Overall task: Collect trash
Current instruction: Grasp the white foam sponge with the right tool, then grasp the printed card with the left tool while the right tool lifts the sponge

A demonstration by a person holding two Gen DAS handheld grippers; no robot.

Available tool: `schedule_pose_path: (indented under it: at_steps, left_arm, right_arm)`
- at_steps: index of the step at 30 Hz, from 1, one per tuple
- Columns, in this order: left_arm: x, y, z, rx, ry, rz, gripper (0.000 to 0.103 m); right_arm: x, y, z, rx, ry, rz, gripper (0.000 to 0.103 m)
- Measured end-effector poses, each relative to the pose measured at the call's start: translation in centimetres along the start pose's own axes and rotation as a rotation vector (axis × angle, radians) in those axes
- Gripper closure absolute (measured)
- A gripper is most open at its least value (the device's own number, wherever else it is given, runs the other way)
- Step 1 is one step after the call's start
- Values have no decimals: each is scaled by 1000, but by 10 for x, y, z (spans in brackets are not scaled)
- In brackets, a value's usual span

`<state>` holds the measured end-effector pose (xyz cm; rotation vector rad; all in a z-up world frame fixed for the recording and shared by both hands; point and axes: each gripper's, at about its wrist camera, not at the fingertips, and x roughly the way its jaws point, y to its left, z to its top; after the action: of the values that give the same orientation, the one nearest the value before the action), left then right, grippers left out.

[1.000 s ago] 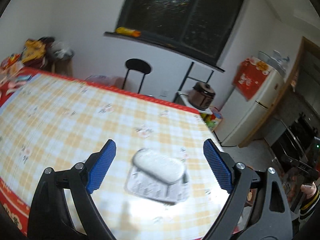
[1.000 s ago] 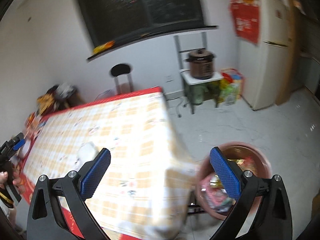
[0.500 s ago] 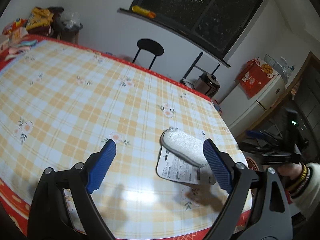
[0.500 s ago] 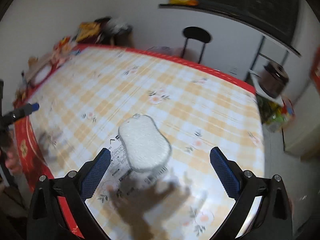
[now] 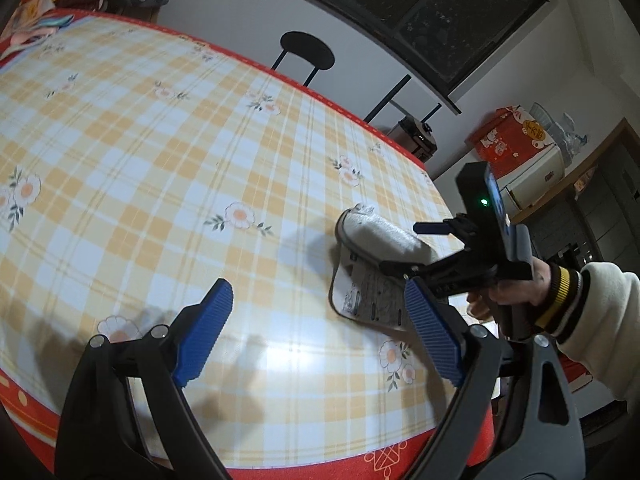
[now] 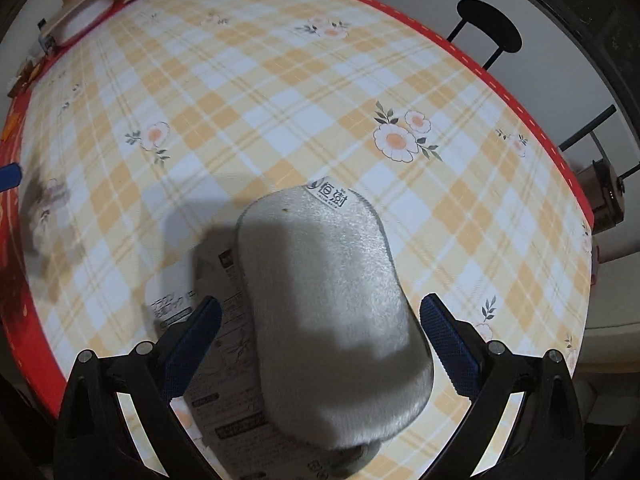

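Observation:
A grey fluffy oval pad point(image 6: 328, 312) lies on a printed white paper sheet point(image 6: 228, 396) on the yellow checked tablecloth point(image 6: 280, 92). My right gripper point(image 6: 320, 344) is open, its blue fingers on either side of the pad, just above it. In the left wrist view the pad point(image 5: 380, 236) and sheet point(image 5: 368, 296) lie near the table's right edge, with the right gripper over them. My left gripper point(image 5: 316, 336) is open and empty, above the table's near edge, to the left of the sheet.
A black stool point(image 5: 306, 54) stands beyond the far table edge. Clutter point(image 6: 84, 12) lies at the far left end of the table. A rice cooker point(image 5: 416, 136) and a fridge point(image 5: 528, 176) stand to the right. The tablecloth has a red border point(image 5: 280, 464).
My right gripper swung from the floor basin to the table and came down over the grey pad. My left gripper moved back and left, so the pad now sits to its right.

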<state>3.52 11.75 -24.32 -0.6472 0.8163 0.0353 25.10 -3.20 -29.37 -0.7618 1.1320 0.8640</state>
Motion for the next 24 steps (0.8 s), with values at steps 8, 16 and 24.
schedule_pose_path:
  at_steps: [8,16,24]
  left_arm:
    - [0,6,-3,-31,18,3,17]
    - [27,-13,-11,-43,96,-42,17]
    - [71,-42,-28,-73,213,-109,24]
  right_arm:
    - [17,-10,-8,123,80,72,7]
    - [-7,-34,-47,343,-9,205,21]
    - [-52,-60,-100,567,-179,226,21]
